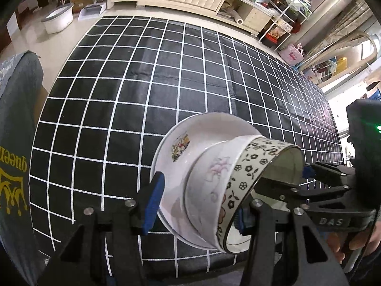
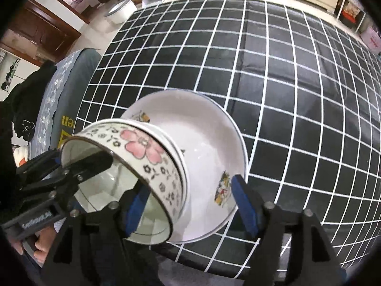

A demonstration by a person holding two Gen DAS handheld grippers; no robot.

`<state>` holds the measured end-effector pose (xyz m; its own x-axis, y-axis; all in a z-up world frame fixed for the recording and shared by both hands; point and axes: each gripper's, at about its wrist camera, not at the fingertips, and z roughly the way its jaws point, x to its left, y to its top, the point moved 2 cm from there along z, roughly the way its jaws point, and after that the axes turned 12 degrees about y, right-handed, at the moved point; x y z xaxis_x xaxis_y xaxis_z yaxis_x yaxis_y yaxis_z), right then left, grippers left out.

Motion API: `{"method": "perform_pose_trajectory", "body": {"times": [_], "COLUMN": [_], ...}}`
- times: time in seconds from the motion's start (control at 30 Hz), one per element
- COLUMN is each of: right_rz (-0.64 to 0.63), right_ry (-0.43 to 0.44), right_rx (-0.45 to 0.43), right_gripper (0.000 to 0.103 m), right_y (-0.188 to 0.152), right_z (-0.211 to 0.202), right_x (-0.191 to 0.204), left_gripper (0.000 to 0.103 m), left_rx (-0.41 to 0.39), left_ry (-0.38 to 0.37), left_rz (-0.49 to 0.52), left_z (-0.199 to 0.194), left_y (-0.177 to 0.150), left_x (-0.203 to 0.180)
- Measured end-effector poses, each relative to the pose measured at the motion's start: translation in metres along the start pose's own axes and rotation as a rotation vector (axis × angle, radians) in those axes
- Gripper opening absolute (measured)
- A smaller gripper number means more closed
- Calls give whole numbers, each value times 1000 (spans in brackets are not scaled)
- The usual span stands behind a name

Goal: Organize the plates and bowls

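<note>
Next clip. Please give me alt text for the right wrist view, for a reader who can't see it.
A tilted stack of nested bowls fills the foreground: a flower-patterned bowl sits inside a larger white bowl. The right gripper spans the stack with blue-padded fingers, and the left gripper pinches the patterned bowl's rim. Behind is a black tablecloth with a white grid.

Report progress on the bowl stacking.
Done: the patterned bowl sits in the pale-flower bowl, both nested in the wide white bowl. In hand: the left gripper and right gripper both clamp this stack, tilted, apparently off the checked cloth. Left: set the stack down; no other dishes show on the cloth.
</note>
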<state>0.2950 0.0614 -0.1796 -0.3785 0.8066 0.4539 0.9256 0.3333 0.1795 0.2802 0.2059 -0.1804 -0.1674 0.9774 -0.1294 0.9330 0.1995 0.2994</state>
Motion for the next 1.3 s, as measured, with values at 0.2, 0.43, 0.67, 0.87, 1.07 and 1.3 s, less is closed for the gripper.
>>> {"method": "perform_pose_trajectory", "body": {"times": [0.2, 0.43, 0.67, 0.87, 1.07, 1.3], "right_rz": [19, -25, -46, -71, -111, -173], "right_ry": [-10, -21, -27, -60, -104, -168], "right_rx": [-24, -64, -85, -145, -219, -350], "right_gripper": [74, 74, 76, 76, 77, 87], "right_y": [4, -2, -11, -24, -41, -77], "right_z": [-2, -16, -26, -46, -74, -115], "right_x": [-2, 10, 16, 23, 32, 45], "left_gripper": [49, 49, 49, 49, 53, 53], "left_rx": [8, -24, -73, -109, -178, -308], "left_ry": [6, -9, 32, 75, 88, 118], "left_rz": [-9, -9, 16, 36, 63, 92], "left_z": [1, -19, -42, -59, -87, -129], "left_y": [-1, -10, -24, -32, -46, -72], "left_x": [3, -1, -13, -24, -41, -65]}}
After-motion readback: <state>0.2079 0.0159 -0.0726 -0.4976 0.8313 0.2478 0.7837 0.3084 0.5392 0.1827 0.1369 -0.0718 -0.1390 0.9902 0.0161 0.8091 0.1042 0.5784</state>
